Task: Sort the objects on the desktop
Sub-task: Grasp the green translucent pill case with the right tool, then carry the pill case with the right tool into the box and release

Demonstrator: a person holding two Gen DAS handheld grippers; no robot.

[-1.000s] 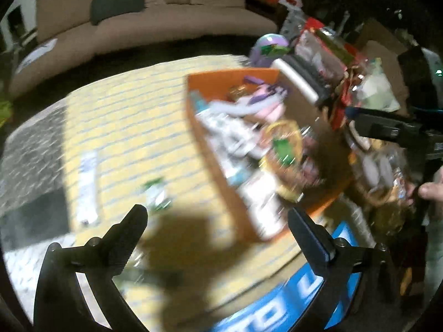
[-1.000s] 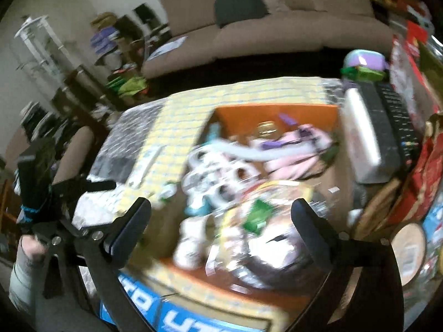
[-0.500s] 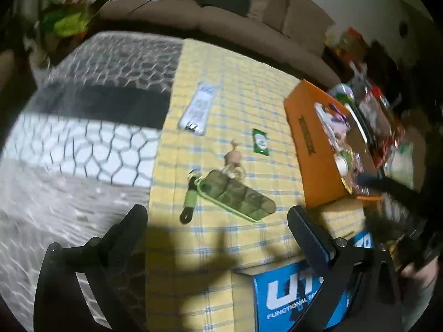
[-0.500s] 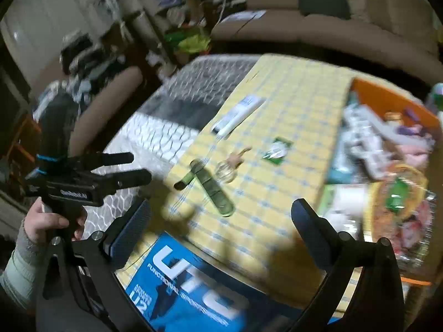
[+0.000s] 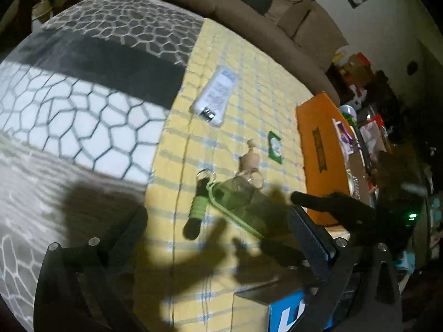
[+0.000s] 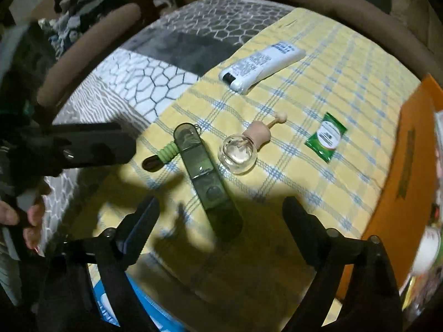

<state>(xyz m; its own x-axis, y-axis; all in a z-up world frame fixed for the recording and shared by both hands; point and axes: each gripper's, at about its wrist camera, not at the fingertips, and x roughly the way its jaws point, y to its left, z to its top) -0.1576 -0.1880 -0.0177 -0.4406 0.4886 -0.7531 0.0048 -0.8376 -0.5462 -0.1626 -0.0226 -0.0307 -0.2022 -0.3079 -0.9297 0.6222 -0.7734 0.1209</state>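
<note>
Progress: hardly started, I'd say; five loose things lie out on the yellow checked cloth over the desk, and the orange cardboard box at the right already looks full of odds and ends.
Still to sort: the long translucent green compartment case, the dark stick with a pale green ribbed grip just beside it, the round clear glass bottle with a wooden stopper, the small green sachet and the white squeeze tube, farthest back.
Right gripper: jaws apart and empty, just been closing in a little, hovering over the near end of the green case with nothing between them but cloth and that case below.
Left gripper: jaws apart, nothing held, pointing at the same cluster from the other side.
Likely first pick: the green case, my guess from where both tools aim.
In the way: the stick touches or nearly touches the case, and the bottle sits just beside it, so a nudge could roll it.
Surroundings: a grey honeycomb-pattern blanket left of the cloth, a brown sofa behind, and a blue printed box at the near edge.
Light: heavy shadow from both tools over the near cloth.
</note>
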